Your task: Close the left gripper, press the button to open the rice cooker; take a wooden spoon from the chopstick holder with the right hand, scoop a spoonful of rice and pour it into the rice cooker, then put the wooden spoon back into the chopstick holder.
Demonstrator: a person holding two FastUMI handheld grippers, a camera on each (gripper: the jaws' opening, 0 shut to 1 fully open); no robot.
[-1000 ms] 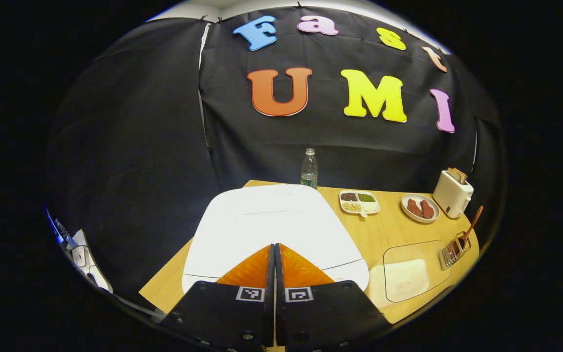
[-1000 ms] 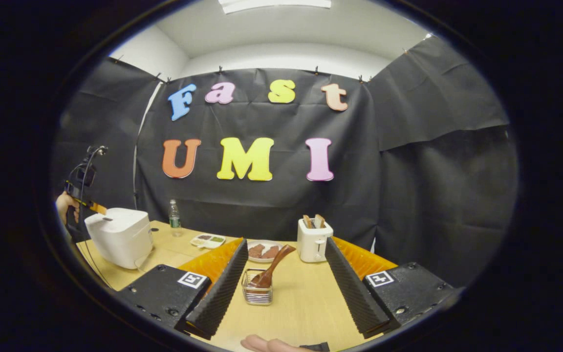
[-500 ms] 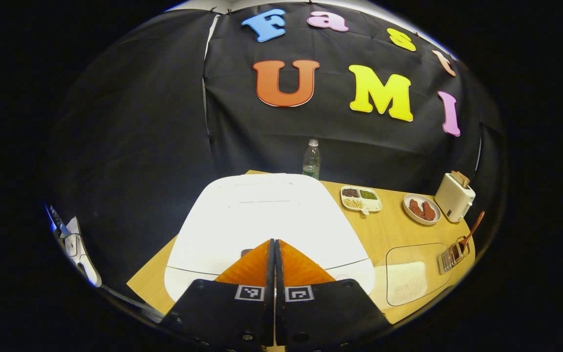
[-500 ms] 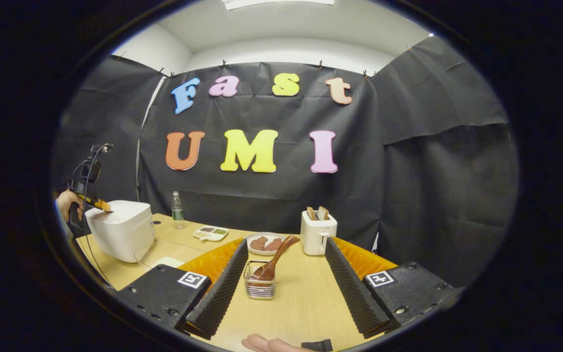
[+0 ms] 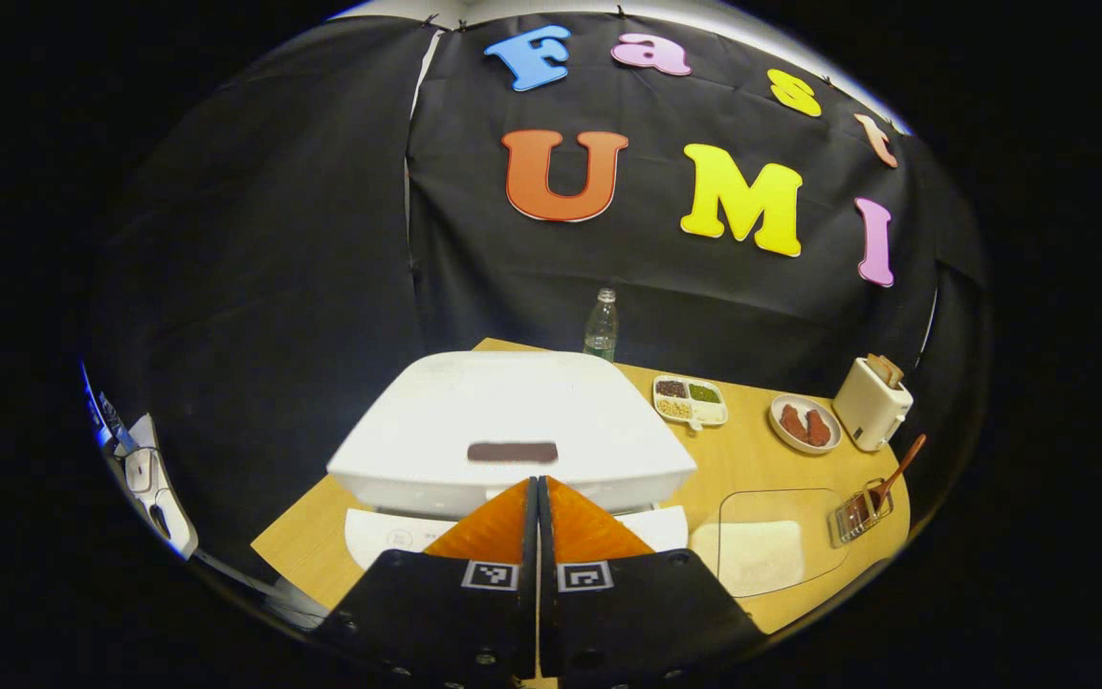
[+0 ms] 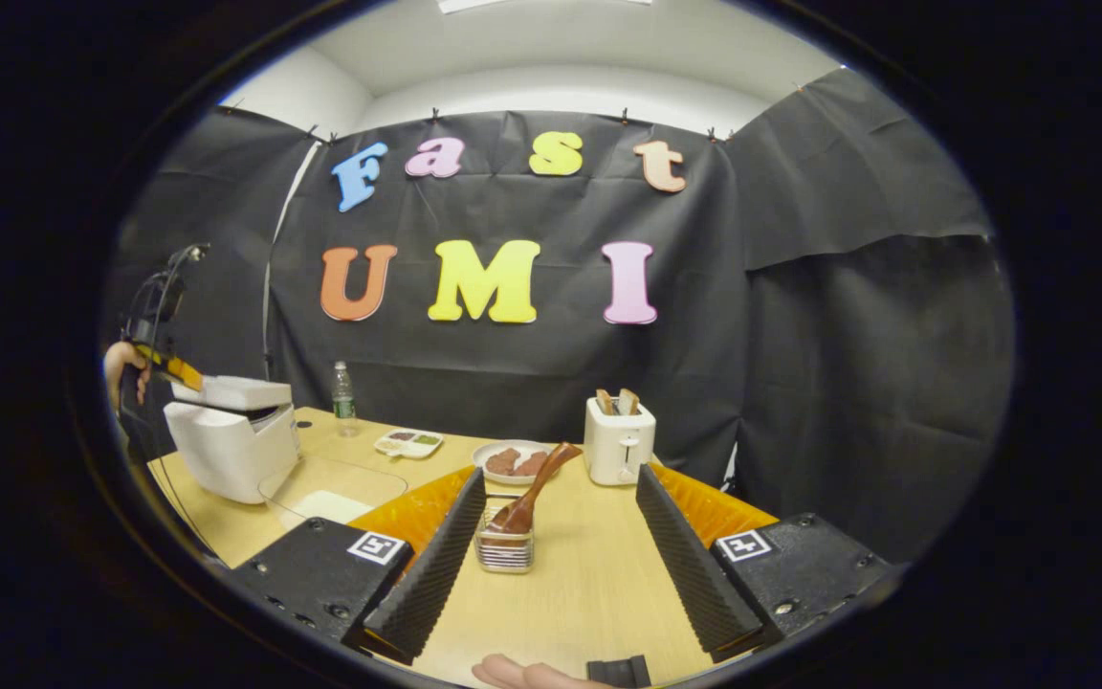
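The wooden table (image 6: 599, 584) carries the white rice cooker (image 5: 513, 431) at its left end, the lid (image 6: 231, 392) tilted up off the body with a gap showing under its front edge. The left gripper (image 5: 539, 488) sits directly in front of that raised lid, its two fingers pressed together with nothing between them, their tips at the lid's front lip; the right gripper view shows it (image 6: 173, 368) at the cooker's far side, held by a hand (image 6: 116, 364). The right gripper (image 6: 559, 498) is spread wide above the table's near edge, gripping nothing. Between its fingers, closer to the left one, stands the chopstick holder (image 6: 504, 548), with the wooden spoon (image 6: 537, 488) leaning in it, handle tilted toward the toaster (image 6: 618, 440). A clear tray of rice (image 5: 761, 550) lies between the cooker and the holder.
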